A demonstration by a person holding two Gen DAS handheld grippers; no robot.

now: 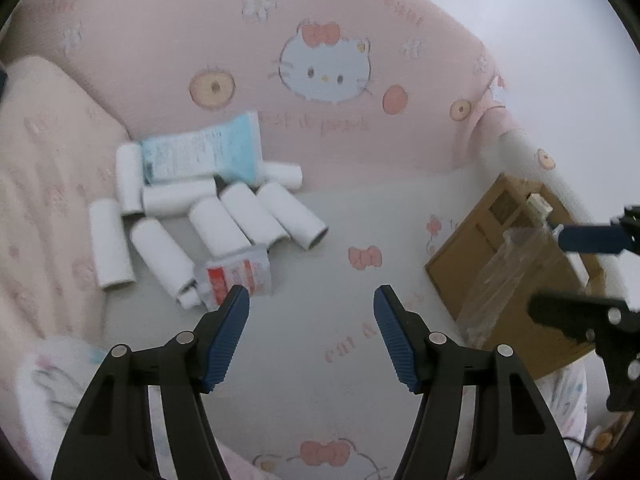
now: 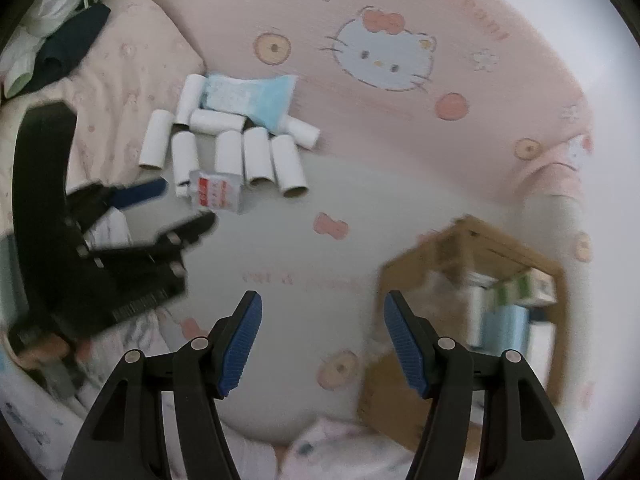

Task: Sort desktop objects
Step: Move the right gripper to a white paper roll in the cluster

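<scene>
Several white paper rolls [image 1: 240, 216] [image 2: 256, 156] lie in a heap on the bed sheet, with a light-blue packet [image 1: 200, 152] [image 2: 248, 96] on top at the back. A small red-and-white pack [image 1: 236, 276] [image 2: 218, 196] lies at the heap's front edge. My left gripper [image 1: 312, 300] [image 2: 180, 204] is open, its left fingertip just beside the red-and-white pack, nothing between the pads. My right gripper [image 2: 322, 306] [image 1: 560, 268] is open and empty over the sheet, left of a brown cardboard box [image 1: 508, 264] [image 2: 480, 280] that holds rolls and packets.
A pink cartoon-cat headboard cushion [image 1: 320, 68] [image 2: 384, 56] runs along the back. A pink pillow [image 1: 44, 160] [image 2: 128, 64] lies left of the heap. Clear plastic wrap [image 1: 492, 284] hangs over the box's edge. Dark and pale bags [image 2: 60, 20] sit at far upper left.
</scene>
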